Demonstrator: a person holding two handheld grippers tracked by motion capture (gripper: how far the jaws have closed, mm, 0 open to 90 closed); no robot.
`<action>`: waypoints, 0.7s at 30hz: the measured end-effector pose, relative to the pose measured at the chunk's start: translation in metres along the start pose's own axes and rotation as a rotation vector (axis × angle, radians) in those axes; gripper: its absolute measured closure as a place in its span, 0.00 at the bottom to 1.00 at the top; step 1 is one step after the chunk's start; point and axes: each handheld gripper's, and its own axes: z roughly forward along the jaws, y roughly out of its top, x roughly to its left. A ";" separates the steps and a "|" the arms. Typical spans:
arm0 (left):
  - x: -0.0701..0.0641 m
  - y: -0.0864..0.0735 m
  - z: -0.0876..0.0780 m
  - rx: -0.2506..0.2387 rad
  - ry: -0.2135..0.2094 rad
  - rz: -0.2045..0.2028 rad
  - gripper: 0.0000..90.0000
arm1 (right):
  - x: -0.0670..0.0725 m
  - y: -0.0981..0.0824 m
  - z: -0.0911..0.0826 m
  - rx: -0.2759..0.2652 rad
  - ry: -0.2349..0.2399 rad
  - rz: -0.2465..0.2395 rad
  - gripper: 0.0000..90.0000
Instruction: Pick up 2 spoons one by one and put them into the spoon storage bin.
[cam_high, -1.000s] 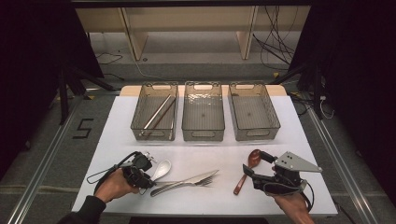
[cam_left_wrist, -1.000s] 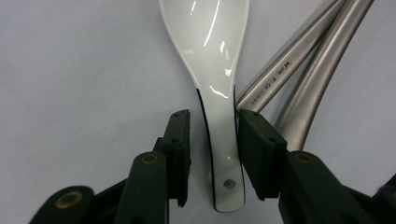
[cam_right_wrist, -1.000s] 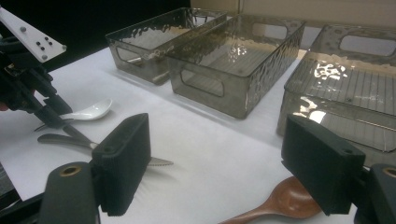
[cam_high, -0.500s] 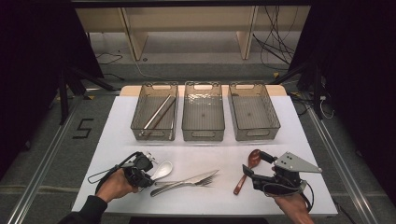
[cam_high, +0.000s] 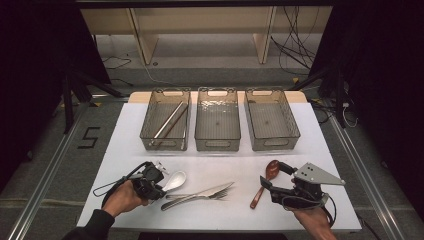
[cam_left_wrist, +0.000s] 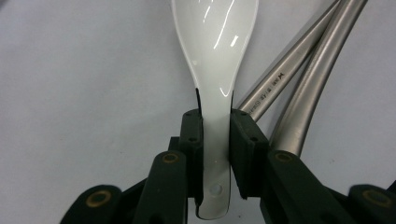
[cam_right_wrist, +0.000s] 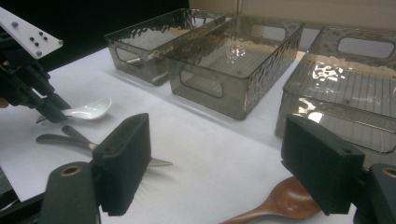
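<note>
White and smooth, the worktop (cam_high: 125, 150) sits in a dark room. Most of the sorting is not done yet. Using the white shiny spoon (cam_left_wrist: 215, 70) as our marker: the left claw (cam_left_wrist: 216, 140) has just been closing and now squeezes its handle. Touching its right side lie a grey metal knife (cam_high: 197, 194) and fork (cam_high: 220, 192). Farther right, the right claw (cam_right_wrist: 224, 172) stands wide over a brown wooden spoon (cam_right_wrist: 275, 207). Behind the white spoon stand three clear bumpy plastic bins (cam_high: 217, 145); the left one holds long metal sticks (cam_high: 167, 120).
</note>
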 end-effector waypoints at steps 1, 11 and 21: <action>0.000 0.000 -0.001 -0.001 -0.001 0.001 0.84 | 0.000 0.000 0.000 0.001 0.000 0.000 0.28; 0.003 0.004 -0.022 -0.093 0.001 -0.023 0.84 | 0.000 0.000 0.001 0.005 -0.002 0.002 0.28; 0.007 0.015 -0.040 -0.205 -0.034 -0.053 0.84 | -0.001 -0.001 0.002 0.011 -0.004 0.009 0.28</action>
